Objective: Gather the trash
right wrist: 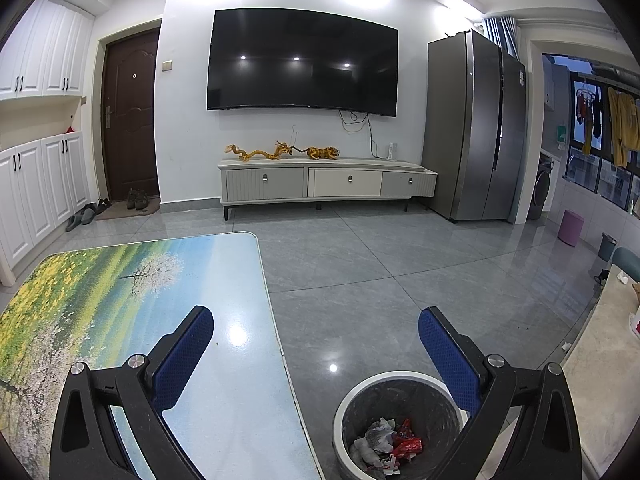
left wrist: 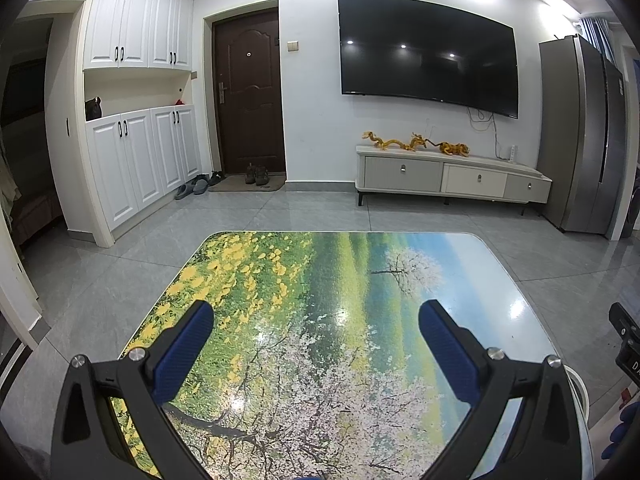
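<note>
My left gripper (left wrist: 316, 314) is open and empty above a low table (left wrist: 360, 256) printed with a flower landscape. No trash shows on the table top. My right gripper (right wrist: 316, 320) is open and empty, straddling the table's right edge (right wrist: 240, 280) and the floor. Below its right finger stands a round bin with a white rim (right wrist: 356, 392). Crumpled white and red wrappers (right wrist: 390, 442) lie inside the bin. The right gripper's body shows at the right edge of the left wrist view (left wrist: 626, 340).
A wall TV (left wrist: 428, 48) hangs over a white TV stand (left wrist: 452, 176). A grey fridge (right wrist: 476, 128) stands to the right. White cabinets (left wrist: 136, 160) and a brown door (left wrist: 248, 96) with shoes are at the left. A pale counter (right wrist: 604, 360) runs along the right.
</note>
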`<state>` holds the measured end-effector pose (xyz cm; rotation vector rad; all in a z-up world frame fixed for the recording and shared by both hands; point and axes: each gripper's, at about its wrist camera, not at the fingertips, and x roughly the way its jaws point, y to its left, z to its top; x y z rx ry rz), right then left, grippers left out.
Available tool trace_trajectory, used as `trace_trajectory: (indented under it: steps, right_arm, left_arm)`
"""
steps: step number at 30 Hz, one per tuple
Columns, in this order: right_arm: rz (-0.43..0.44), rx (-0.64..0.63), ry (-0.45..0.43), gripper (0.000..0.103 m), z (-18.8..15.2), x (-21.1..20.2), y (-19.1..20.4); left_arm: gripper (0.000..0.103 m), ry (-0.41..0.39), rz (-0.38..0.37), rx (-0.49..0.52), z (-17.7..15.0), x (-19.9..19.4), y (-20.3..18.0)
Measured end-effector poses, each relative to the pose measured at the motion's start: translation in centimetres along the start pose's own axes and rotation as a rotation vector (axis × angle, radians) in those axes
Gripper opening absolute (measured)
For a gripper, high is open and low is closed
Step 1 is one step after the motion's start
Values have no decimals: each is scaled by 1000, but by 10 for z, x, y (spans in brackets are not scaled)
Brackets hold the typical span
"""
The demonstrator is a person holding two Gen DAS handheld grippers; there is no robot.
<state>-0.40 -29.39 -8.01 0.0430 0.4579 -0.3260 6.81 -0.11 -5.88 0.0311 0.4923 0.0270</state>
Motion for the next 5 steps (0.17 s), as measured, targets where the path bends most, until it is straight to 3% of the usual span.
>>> trace_trajectory:
  steps: [5]
  right_arm:
    - [-1,0,0,103,0,0,0]
  left_arm:
    - [103,1,-1,0,0,0,0]
